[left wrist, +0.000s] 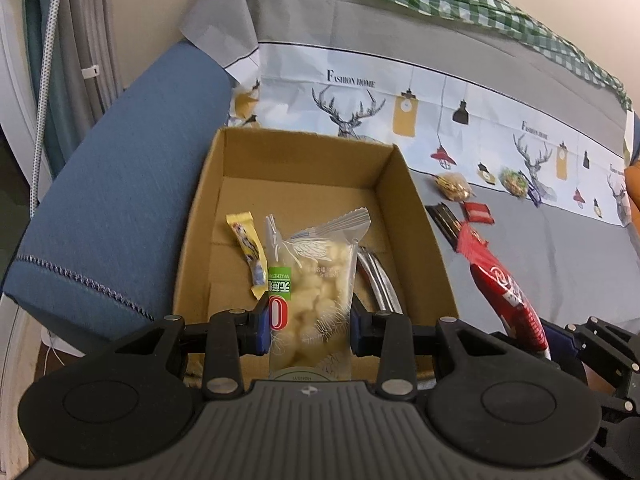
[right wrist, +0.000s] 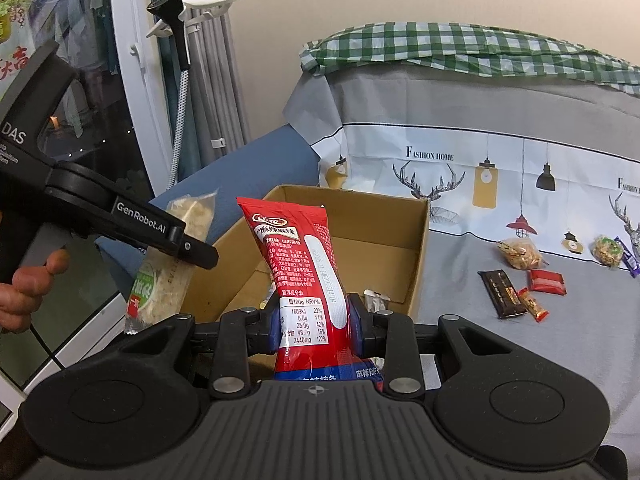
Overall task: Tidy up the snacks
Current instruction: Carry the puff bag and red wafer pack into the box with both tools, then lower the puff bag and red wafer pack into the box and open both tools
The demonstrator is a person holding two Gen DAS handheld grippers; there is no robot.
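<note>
- A home, seemingly a living room.
- A blue upholstered sofa (left wrist: 120, 184) carries a grey cover (right wrist: 500, 128) printed with deer, lamps and "Fashion Home".
- A green checked cloth (right wrist: 460, 46) lies along its back.
- Grey curtains (right wrist: 216, 60) hang beside a window (right wrist: 72, 80).
- A garment steamer (right wrist: 178, 20) stands near them.

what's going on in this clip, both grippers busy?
Yes. A person is sorting snacks into a cardboard box on a covered sofa. The left gripper is shut on a clear bag of pale puffs above the box; the right gripper is shut on a red snack pack near it. A yellow bar already lies inside. Several small snacks remain on the sofa cover.
</note>
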